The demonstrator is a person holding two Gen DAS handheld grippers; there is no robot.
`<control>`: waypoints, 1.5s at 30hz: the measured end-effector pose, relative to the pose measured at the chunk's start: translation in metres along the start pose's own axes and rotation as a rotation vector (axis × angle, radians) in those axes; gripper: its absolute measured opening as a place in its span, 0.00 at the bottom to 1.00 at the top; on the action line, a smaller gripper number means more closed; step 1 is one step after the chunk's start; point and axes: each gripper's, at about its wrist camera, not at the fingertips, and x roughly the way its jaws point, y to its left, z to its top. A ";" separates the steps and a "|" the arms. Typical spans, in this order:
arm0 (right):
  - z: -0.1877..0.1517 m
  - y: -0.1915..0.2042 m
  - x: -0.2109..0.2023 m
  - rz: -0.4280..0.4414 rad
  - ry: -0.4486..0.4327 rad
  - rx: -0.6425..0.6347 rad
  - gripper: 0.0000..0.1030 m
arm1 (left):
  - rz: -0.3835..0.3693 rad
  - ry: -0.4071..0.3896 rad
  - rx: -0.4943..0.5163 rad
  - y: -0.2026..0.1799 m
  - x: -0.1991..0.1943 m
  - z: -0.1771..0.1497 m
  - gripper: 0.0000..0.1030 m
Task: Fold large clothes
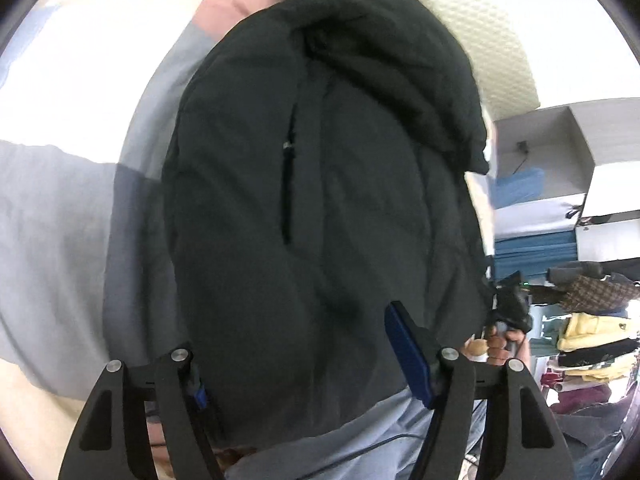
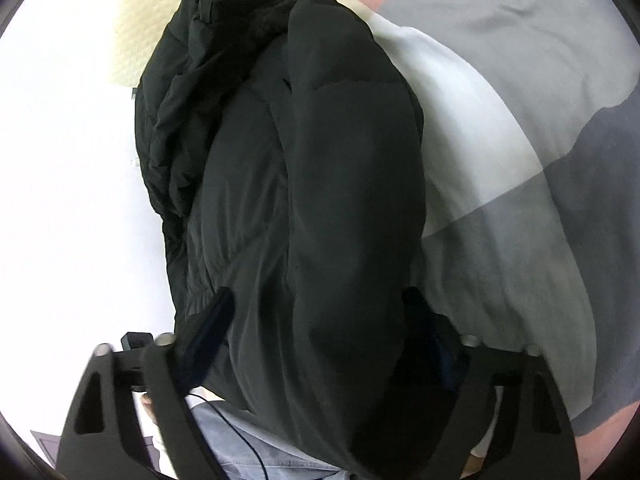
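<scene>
A black puffy jacket lies bundled lengthwise on the bed and fills the middle of both views. My left gripper straddles its near end with the jaws wide. The blue pad of the right finger shows bare beside the fabric, while the left finger is half buried under the jacket's edge. My right gripper also stands wide around the near end. Its left finger rests against the hem and the jacket bulges over the right one. I see no pinch in the fabric.
The bed cover has grey, white and pink patches. A cream textured cushion lies beyond the jacket. To the right are a white shelf and stacked clothes. A hand and jeans are close by.
</scene>
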 end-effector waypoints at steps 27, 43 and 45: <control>-0.016 0.046 -0.049 0.098 -0.260 -0.189 0.10 | 0.088 -0.079 -0.023 -0.032 -0.007 -0.011 0.05; -0.082 0.063 -0.127 0.283 -0.370 -0.241 0.09 | -0.014 -0.204 0.047 -0.054 -0.104 -0.060 0.04; -0.091 0.061 -0.134 0.332 -0.383 -0.234 0.09 | -0.031 -0.225 0.054 -0.055 -0.123 -0.078 0.04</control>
